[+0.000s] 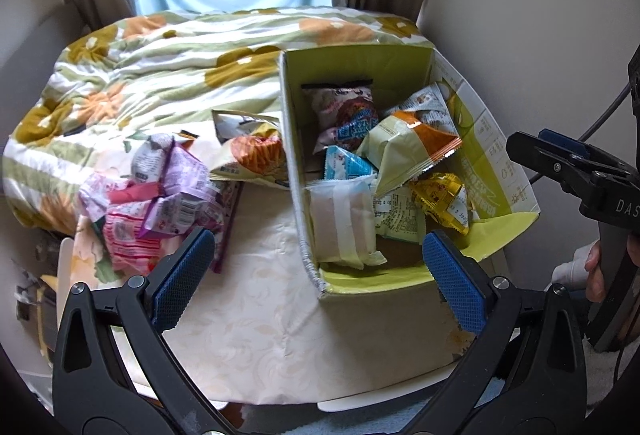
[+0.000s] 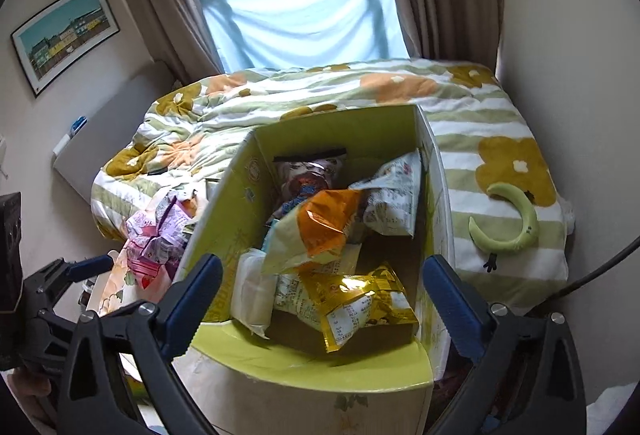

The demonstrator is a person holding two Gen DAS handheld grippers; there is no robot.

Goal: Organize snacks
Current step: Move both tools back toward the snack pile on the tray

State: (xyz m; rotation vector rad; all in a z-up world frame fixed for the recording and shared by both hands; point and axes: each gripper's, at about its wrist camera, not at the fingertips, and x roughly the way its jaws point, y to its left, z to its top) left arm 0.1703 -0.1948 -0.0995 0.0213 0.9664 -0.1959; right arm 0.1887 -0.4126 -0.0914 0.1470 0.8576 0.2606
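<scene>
Most snack packets already sit in the box under my right gripper; a pile ahead of my left gripper remains, both grippers spread wide and empty.

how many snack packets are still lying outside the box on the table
3 at least: a white and orange bag against the box wall, a purple packet to its left, a pink one under that. The pile overlaps, so more may be hidden.
</scene>
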